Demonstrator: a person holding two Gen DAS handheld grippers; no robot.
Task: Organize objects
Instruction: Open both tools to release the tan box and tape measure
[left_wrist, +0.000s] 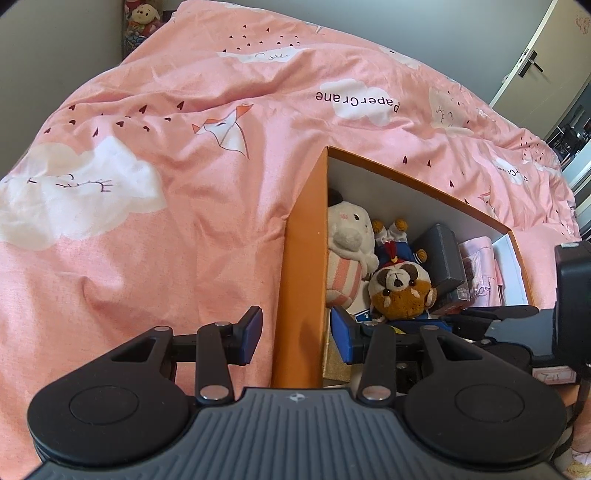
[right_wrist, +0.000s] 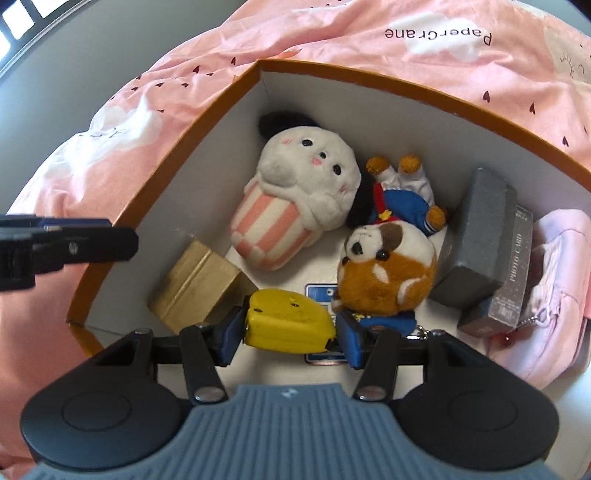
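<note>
Right claw (right_wrist: 290, 332): grips yellow tape measure (right_wrist: 288, 319), long axis across the pads, low inside orange box (right_wrist: 122, 206).
Left claw (left_wrist: 297, 334): open, empty, straddling the box wall.
Free spot: beside gold box (right_wrist: 195, 284).

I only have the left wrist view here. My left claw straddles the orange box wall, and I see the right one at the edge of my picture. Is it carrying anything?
Observer: Yes. The right claw is shut on a yellow tape measure, over the inside of the orange box.
Operator: What lies right under it?
Observer: A gold box beside it, against the near wall, and a blue-and-white card on the floor.
Operator: Is there room past the brown plush?
Observer: The brown plush leans by a grey box, with a PHOTO CARD box and a pink pouch beyond. That side looks full.
</note>
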